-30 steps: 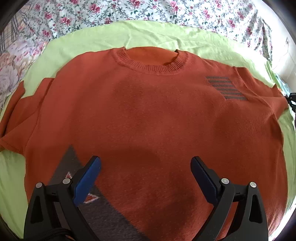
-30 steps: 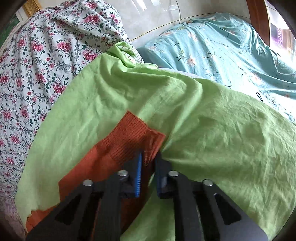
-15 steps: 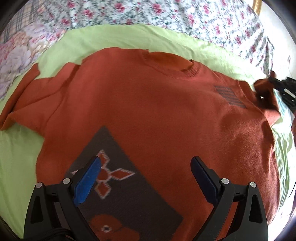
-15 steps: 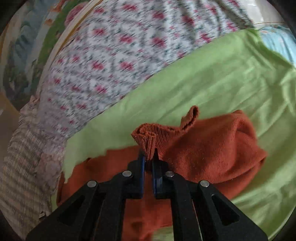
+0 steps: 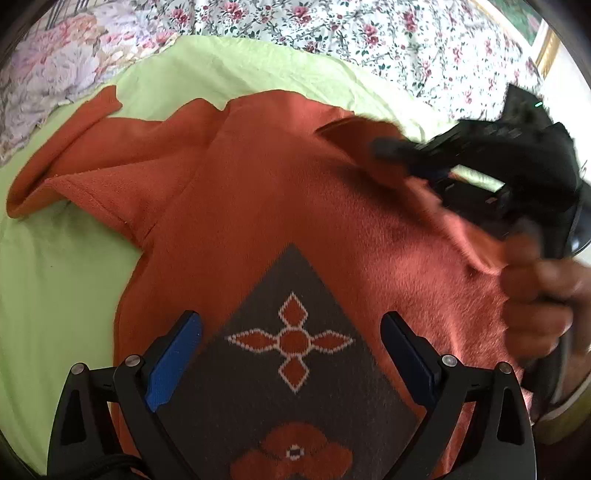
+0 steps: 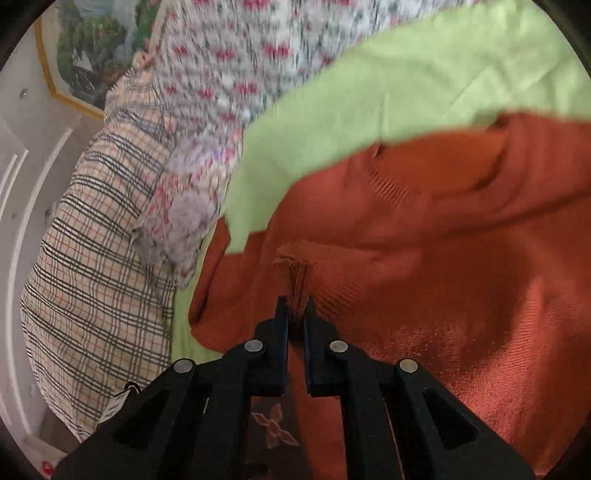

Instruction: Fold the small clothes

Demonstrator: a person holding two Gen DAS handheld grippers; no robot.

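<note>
An orange sweater [image 5: 280, 192] is seen spread over a lime-green sheet [image 5: 55, 280] on a bed, with a grey patterned panel [image 5: 295, 369] shown only in full by the left wrist view. There the left claw [image 5: 290, 354] is held wide apart above that panel, gripping nothing. The right claw [image 6: 295, 314] is pictured pinched tight on a ribbed edge of the sweater, a fold being lifted across the garment. A floral bedspread [image 5: 332, 33] is visible beyond the sheet; a plaid pillow [image 6: 92, 258] and a framed picture [image 6: 96, 48] are revealed only by the right wrist view.
</note>
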